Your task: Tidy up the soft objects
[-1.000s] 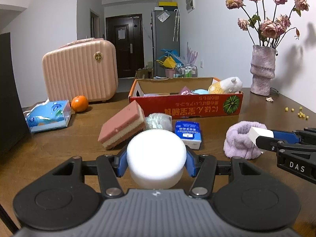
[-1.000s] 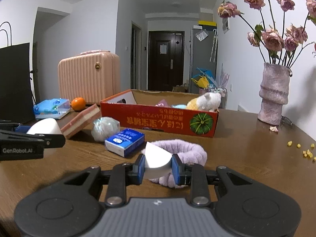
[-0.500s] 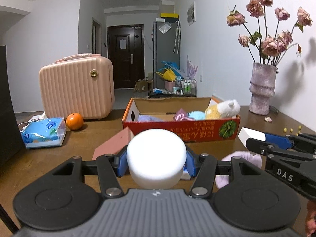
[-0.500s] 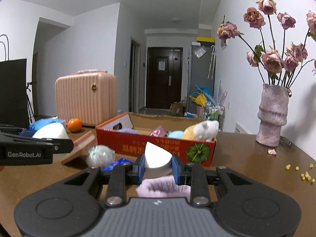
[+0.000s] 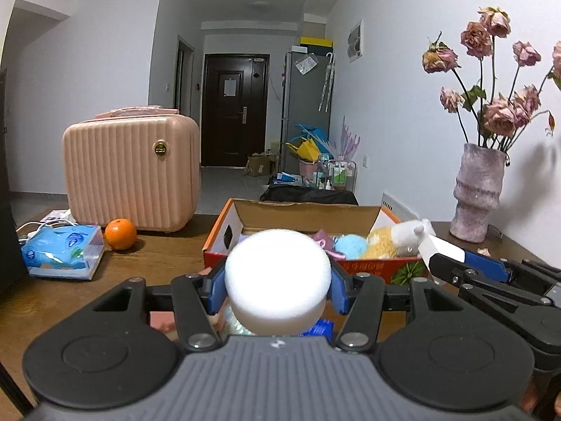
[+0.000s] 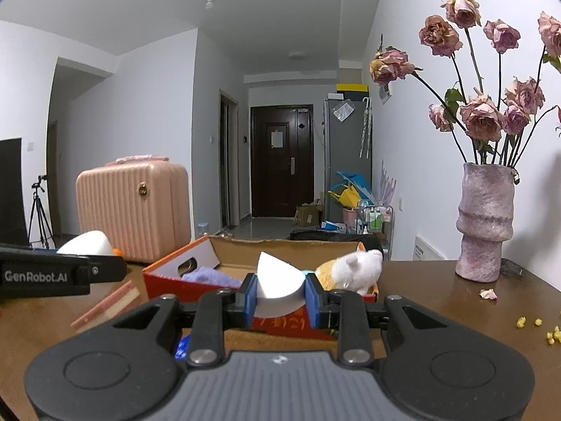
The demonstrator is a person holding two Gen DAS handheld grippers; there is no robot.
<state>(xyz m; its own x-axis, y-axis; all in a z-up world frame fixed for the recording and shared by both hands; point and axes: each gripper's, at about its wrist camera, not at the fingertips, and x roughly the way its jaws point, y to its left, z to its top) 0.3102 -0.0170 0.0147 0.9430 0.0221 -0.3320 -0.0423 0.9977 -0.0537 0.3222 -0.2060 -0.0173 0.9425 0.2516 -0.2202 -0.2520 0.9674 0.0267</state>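
Left gripper [image 5: 277, 289] clamped on round white foam puck [image 5: 277, 280]; right gripper [image 6: 280, 296] clamped on white foam wedge [image 6: 278, 286]. Both held above the table, short of the red cardboard box [image 6: 164, 280]. Plush toy [image 6: 354, 270] already boxed; pink layered sponge [image 6: 108, 307] remains outside. Purple vase [image 6: 485, 221] stands clear, path unobstructed

Open-topped box [image 5: 371, 267], plush toy [image 5: 403, 238] inside

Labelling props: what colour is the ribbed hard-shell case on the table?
Pale pink ribbed hard-shell case with a gold round clasp; clearest in the left wrist view.
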